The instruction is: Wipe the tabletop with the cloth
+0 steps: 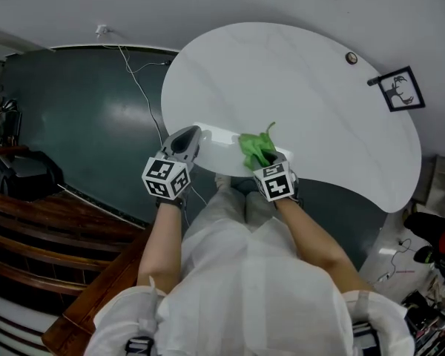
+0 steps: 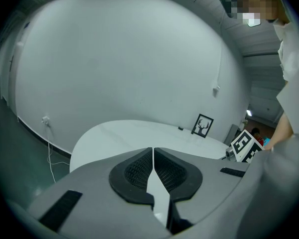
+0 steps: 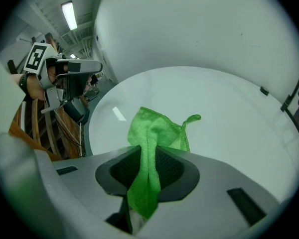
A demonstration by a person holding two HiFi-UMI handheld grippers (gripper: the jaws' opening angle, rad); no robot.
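A bright green cloth [image 1: 256, 148] is pinched in my right gripper [image 1: 261, 156], which is shut on it at the near edge of the white rounded tabletop [image 1: 304, 87]. In the right gripper view the cloth [image 3: 150, 148] hangs out between the jaws, its front part spread above the tabletop [image 3: 214, 113]; I cannot tell whether it touches the surface. My left gripper [image 1: 184, 144] hovers at the table's near left edge, shut with nothing between its jaws. In the left gripper view the left gripper [image 2: 153, 171] shows its ribbed pads [image 2: 138, 169] pressed together, the tabletop [image 2: 129, 136] beyond.
A framed deer picture [image 1: 401, 89] leans on the wall at the table's far right, with a small dark round object [image 1: 351, 58] near it. A cable [image 1: 137, 87] runs down the wall to the dark green floor [image 1: 81, 117]. Wooden furniture [image 1: 37, 228] stands at my left.
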